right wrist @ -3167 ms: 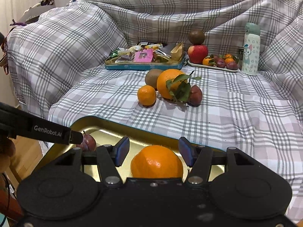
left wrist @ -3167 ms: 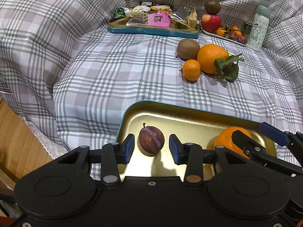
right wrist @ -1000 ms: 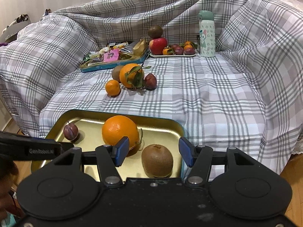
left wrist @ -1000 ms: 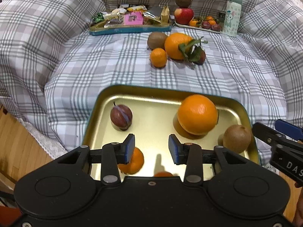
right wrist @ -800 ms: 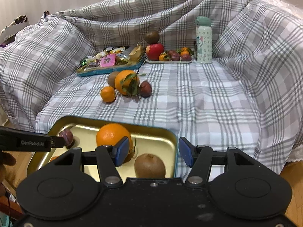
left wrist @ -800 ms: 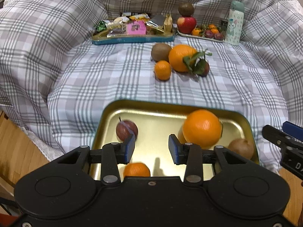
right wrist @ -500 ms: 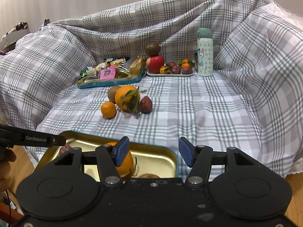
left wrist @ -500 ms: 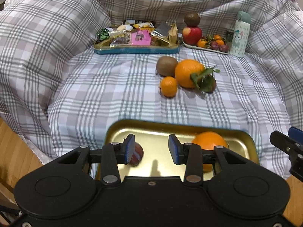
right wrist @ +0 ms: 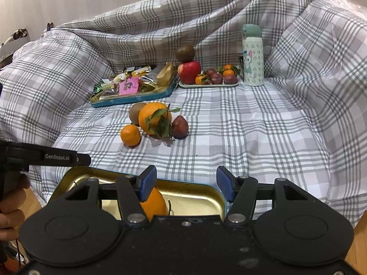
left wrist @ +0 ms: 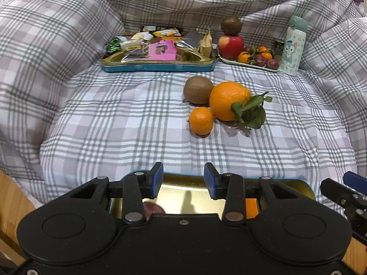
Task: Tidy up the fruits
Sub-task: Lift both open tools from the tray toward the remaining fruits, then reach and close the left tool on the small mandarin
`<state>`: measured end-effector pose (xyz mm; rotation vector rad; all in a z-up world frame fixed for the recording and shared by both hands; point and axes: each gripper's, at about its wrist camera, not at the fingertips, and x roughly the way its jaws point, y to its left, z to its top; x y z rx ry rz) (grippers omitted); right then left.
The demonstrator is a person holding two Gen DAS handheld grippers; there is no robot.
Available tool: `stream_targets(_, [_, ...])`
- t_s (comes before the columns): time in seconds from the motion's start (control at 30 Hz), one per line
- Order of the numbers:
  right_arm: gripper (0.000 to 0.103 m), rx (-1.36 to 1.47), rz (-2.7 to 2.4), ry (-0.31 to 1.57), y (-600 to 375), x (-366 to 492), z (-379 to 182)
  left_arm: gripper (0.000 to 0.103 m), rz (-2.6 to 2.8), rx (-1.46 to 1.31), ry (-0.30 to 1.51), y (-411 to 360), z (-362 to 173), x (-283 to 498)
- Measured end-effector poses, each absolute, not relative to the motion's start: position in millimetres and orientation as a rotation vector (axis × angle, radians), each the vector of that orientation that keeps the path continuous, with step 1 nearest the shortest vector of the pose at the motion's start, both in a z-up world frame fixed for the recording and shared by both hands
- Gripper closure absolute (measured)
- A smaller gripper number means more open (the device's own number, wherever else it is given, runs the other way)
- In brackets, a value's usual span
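Covering sofa, plaid sheet (right wrist: 252,126); wood floor, probably; both grippers (left wrist: 183,181) (right wrist: 186,183) wide, empty.

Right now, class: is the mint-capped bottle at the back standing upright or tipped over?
Upright. The bottle stands on its base beside the white fruit plate, cap on top, in both views.

both views look forward and down along their own claw from the near edge of the plaid-covered bed, just above the gold tray (left wrist: 188,194). the left wrist sits lower and nearer; the right wrist looks from further right. they share the loose orange (left wrist: 227,100) (right wrist: 152,116), the snack tin (left wrist: 158,67) and the bottle (right wrist: 252,57).
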<state>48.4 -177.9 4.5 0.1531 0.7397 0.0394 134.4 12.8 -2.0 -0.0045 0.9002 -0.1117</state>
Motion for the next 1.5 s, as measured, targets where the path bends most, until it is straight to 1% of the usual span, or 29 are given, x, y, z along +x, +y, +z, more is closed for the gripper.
stream_targets(0.47, [0.042, 0.205, 0.027, 0.813, -182.0, 87.1, -19.1, 0.055, -0.151, 0.022, 0.910, -0.8, -16.1, 178.8])
stream_targets(0.8, [0.042, 0.203, 0.038, 0.807, -183.8, 110.4, -23.1, 0.055, -0.170, 0.035, 0.902, -11.8, -20.4, 203.0])
stream_targets(1.5, [0.042, 0.213, 0.051, 0.826, -185.0, 141.2, -29.4, 0.055, -0.165, 0.026, 0.958, -22.2, -43.0, 237.1])
